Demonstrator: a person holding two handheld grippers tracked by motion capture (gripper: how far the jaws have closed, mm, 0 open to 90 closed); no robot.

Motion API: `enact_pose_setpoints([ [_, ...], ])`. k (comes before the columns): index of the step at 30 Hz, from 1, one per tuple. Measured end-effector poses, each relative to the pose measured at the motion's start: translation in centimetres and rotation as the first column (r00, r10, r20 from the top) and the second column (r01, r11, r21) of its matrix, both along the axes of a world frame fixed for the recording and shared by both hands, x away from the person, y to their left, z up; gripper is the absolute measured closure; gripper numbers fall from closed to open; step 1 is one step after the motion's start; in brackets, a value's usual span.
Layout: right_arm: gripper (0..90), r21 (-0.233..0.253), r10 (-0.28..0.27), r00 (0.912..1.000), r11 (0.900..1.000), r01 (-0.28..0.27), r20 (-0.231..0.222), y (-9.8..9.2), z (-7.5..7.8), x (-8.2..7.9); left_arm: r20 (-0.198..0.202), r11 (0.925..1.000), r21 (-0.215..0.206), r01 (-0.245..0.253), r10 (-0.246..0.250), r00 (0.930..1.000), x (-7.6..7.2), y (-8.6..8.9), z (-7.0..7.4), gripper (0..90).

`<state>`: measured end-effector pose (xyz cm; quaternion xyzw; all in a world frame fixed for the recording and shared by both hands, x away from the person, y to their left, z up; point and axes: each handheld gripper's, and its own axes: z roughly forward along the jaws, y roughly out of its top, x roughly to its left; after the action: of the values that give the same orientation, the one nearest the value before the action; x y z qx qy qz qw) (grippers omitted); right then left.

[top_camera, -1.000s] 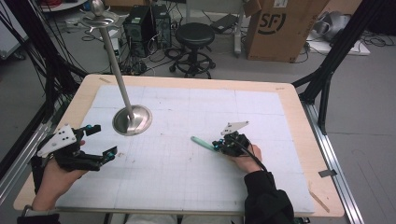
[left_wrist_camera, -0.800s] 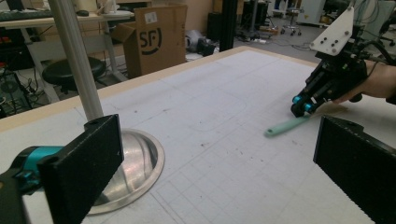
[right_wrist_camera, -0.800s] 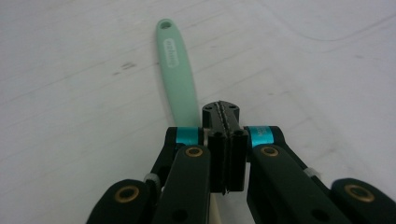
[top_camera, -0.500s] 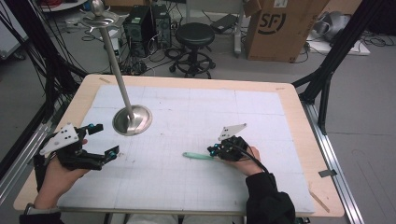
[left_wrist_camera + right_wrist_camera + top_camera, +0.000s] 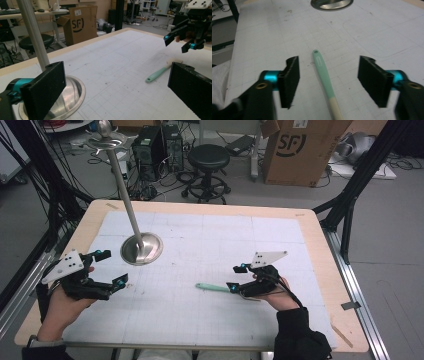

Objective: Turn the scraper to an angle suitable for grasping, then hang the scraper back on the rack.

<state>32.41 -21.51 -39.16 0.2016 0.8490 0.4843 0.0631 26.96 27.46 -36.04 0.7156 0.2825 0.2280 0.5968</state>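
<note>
A tool with a mint-green handle lies flat on the white grid mat, right of centre and toward the near edge. My right gripper is open, one jaw on each side of the tool's pale end without touching it; the handle points away between the jaws. My left gripper is open and holds nothing at the near left, beside the round base of a metal stand. From the left gripper view the tool and the right gripper show across the mat.
The stand's thin pole rises from the base and leans toward the far left. The stand's base sits ahead of the right gripper. A wooden rim borders the mat. Beyond the table stand a black stool and a cardboard box.
The green tool and my right gripper have moved toward the near edge, and the tool now lies flat on the mat. The left gripper has shifted slightly.
</note>
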Motion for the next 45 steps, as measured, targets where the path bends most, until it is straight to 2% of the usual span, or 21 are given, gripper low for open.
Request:
enact_pose_setpoints([
  [3,22.4,-0.004,-0.013,0.9999,1.0,0.013,0.011,-0.6,0.3,-0.2,-0.002,1.0,-0.002,0.003,-0.003,1.0,0.1,-0.2,0.0,2.1],
  [6,7.9,-0.004,-0.028,0.9994,1.0,0.028,0.022,-1.2,0.5,-0.4,-0.004,1.0,0.002,0.008,-0.008,1.0,0.3,-0.4,-0.1,2.1],
  [7,7.9,-0.004,-0.028,0.9994,1.0,0.028,0.022,-1.2,0.5,-0.4,-0.004,0.9999,0.004,0.01,-0.01,0.9999,0.3,-0.4,-0.1,2.1],
  [8,0.5,-0.001,-0.042,0.9989,0.999,0.042,0.022,-1.3,0.5,-0.4,-0.005,1.0,0.001,0.009,-0.009,0.9999,0.3,-0.5,-0.1,2.1],
  [10,0.1,0.002,-0.068,0.9977,0.998,0.068,0.005,-1.5,0.6,-0.4,-0.005,0.9999,0.005,0.014,-0.014,0.9999,0.4,-0.5,-0.1,2.1],
  [13,0.1,-0.01,-0.061,0.9979,0.998,0.062,0.02,-1.9,0.6,-0.5,-0.007,0.9999,0.001,0.013,-0.013,0.9999,0.4,-0.6,-0.2,2.1],
  [20,0.3,-0.087,-0.045,0.998,0.995,0.049,0.044,-1.5,0.4,-0.4,-0.005,0.9999,0.001,0.016,-0.016,0.9999,0.4,-0.6,-0.1,2.1],
  [21,0.5,-0.097,-0.041,0.9985,0.994,0.044,0.035,-1.3,0.3,-0.4,-0.005,0.9999,0.0,0.015,-0.015,0.9999,0.3,-0.6,-0.1,2.1],
  [22,0.6,-0.108,-0.02,0.9998,0.994,0.02,0.009,-1.0,0.0,-0.1,-0.004,0.9999,0.001,0.016,-0.016,0.9999,0.3,-0.6,-0.1,2.1],
  [25,0.6,-0.115,-0.009,0.9999,0.993,0.01,0.005,-0.8,-0.4,0.4,-0.008,1.0,-0.001,0.01,-0.01,0.9999,0.4,-0.6,-0.2,2.1],
  [26,0.6,-0.12,-0.007,0.9998,0.993,0.005,-0.017,-0.7,-0.5,0.5,-0.009,0.9999,-0.005,0.01,-0.01,0.9999,0.4,-0.6,-0.2,2.1],
  [30,2.1,-0.174,0.005,0.999,0.985,-0.012,-0.044,-0.5,-1.1,1.2,-0.007,1.0,-0.001,0.009,-0.009,0.9999,0.4,-0.6,-0.2,2.1],
  [31,3.7,-0.192,0.006,0.9983,0.981,-0.017,-0.058,-0.5,-1.0,1.2,-0.008,0.9999,-0.002,0.01,-0.01,0.9999,0.4,-0.6,-0.2,2.1],
  [35,5.5,-0.263,0.037,0.9974,0.964,-0.052,-0.062,0.2,-1.0,1.9,-0.013,0.9999,0.002,0.011,-0.011,0.9999,0.5,-0.6,-0.3,2.1],
  [37,12.4,-0.306,0.059,0.9957,0.949,-0.078,-0.071,0.6,-0.9,2.3,-0.013,0.9999,0.002,0.011,-0.011,0.9999,0.5,-0.6,-0.3,2.1],
  [38,17.0,-0.321,0.074,0.9931,0.942,-0.1,-0.091,0.7,-0.9,2.5,-0.011,0.9999,0.002,0.013,-0.013,0.9999,0.5,-0.6,-0.3,2.1],
  [40,17.4,-0.377,0.084,0.9908,0.919,-0.118,-0.106,1.2,-1.0,2.9,-0.009,0.9999,-0.002,0.011,-0.011,0.9999,0.4,-0.6,-0.2,2.1],
  [41,19.3,-0.412,0.088,0.9905,0.903,-0.124,-0.106,1.4,-1.0,3.1,-0.007,1.0,-0.004,0.009,-0.009,0.9999,0.4,-0.5,-0.1,2.1],
  [43,27.2,-0.455,0.097,0.9878,0.879,-0.142,-0.122,1.8,-1.0,3.3,-0.006,1.0,-0.005,0.008,-0.008,0.9999,0.4,-0.4,-0.1,2.1],
  [45,32.0,-0.476,0.107,0.9857,0.866,-0.157,-0.131,2.2,-1.0,3.4,-0.006,1.0,-0.004,0.008,-0.008,0.9999,0.4,-0.4,-0.1,2.1],
])
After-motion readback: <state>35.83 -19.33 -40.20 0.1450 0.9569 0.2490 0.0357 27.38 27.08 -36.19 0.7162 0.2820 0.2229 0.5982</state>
